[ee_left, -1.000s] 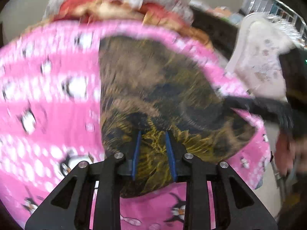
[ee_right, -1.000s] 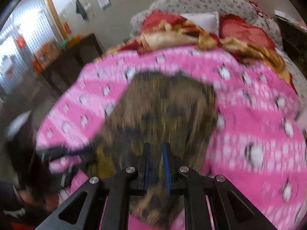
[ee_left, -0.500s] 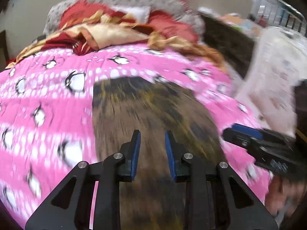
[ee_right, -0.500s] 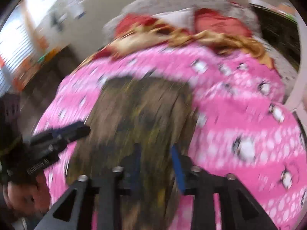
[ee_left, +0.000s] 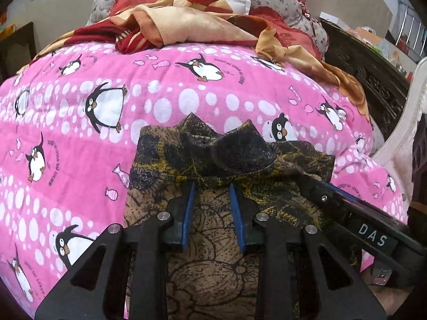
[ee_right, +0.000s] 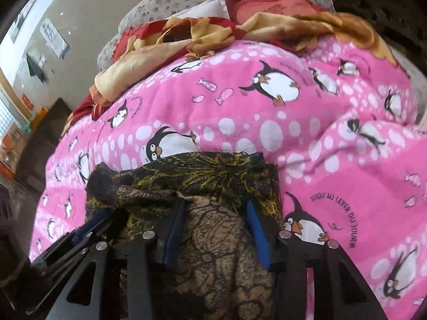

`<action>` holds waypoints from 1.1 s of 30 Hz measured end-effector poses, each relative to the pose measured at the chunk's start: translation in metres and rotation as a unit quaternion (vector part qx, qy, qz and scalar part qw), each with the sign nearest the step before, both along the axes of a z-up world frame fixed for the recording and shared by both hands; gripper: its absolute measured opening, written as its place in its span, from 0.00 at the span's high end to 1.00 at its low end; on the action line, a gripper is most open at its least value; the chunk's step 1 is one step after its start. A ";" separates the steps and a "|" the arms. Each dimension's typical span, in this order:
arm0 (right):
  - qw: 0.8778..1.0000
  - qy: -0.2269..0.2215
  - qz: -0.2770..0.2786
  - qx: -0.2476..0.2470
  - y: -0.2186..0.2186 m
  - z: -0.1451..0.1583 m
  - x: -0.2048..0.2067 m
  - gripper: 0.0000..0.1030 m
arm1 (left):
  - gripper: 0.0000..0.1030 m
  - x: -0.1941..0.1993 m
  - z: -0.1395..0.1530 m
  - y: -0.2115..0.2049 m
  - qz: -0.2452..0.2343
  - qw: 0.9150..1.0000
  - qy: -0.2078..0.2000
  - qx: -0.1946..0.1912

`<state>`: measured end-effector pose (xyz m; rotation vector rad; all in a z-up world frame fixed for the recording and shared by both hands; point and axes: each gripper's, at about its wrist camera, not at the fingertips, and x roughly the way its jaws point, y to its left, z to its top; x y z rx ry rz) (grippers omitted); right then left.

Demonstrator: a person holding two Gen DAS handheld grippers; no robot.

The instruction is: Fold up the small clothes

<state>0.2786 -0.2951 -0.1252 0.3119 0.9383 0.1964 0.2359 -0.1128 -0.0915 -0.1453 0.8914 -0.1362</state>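
The brown patterned garment (ee_left: pixel 213 240) lies on the pink penguin blanket (ee_left: pixel 80 101) covering the bed, with its far end folded back over itself. The left gripper (ee_left: pixel 212 189) sits directly above the fold, jaws narrowly parted with cloth beneath them. The right gripper (ee_right: pixel 216 205) is over the same garment, jaws opening, pads clear of the cloth.
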 end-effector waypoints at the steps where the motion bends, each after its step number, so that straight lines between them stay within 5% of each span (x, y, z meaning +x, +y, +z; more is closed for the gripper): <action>1: 1.000 0.001 0.002 -0.002 0.002 0.001 0.000 0.55 | 0.75 0.002 0.002 0.000 -0.001 1.000 0.002 -0.001; 6: 0.998 -0.002 0.032 0.062 -0.030 0.030 -0.009 0.51 | 0.75 -0.009 0.038 0.034 -0.025 0.999 0.007 -0.048; 7: 0.996 -0.016 0.029 0.082 -0.044 0.035 -0.020 0.42 | 0.72 -0.015 0.043 0.042 -0.028 0.998 0.001 -0.049; 8: 0.993 -0.033 0.022 0.107 -0.064 0.040 -0.032 0.30 | 0.53 -0.024 0.047 0.055 -0.034 0.998 -0.006 -0.054; 9: 0.992 -0.045 0.011 0.118 -0.077 0.041 -0.041 0.06 | 0.25 -0.030 0.047 0.063 -0.038 0.997 -0.004 -0.063; 10: 0.990 -0.057 0.002 0.127 -0.087 0.041 -0.049 0.00 | 0.19 -0.036 0.044 0.070 -0.042 0.996 -0.001 -0.079; 16: 0.976 -0.008 0.048 0.213 -0.090 -0.009 -0.054 0.00 | 0.18 -0.060 -0.005 0.070 -0.109 0.979 0.072 -0.157; 21: 0.969 -0.018 0.095 0.226 -0.073 -0.024 -0.053 0.00 | 0.16 -0.067 -0.008 0.070 -0.134 0.973 0.054 -0.178; 25: 0.938 -0.024 0.186 0.292 -0.057 -0.024 -0.063 0.00 | 0.16 -0.055 -0.009 0.080 -0.118 0.961 0.073 -0.240; 28: 0.959 -0.030 0.139 0.244 -0.057 -0.030 -0.059 0.10 | 0.16 -0.049 -0.011 0.081 -0.113 0.956 0.076 -0.260; 31: 0.946 -0.037 0.150 0.285 -0.053 -0.030 -0.059 0.13 | 0.16 -0.050 -0.009 0.082 -0.113 0.957 0.072 -0.257; 33: 0.952 -0.048 0.170 0.249 -0.044 -0.023 -0.060 0.13 | 0.17 -0.050 -0.008 0.079 -0.111 0.959 0.069 -0.250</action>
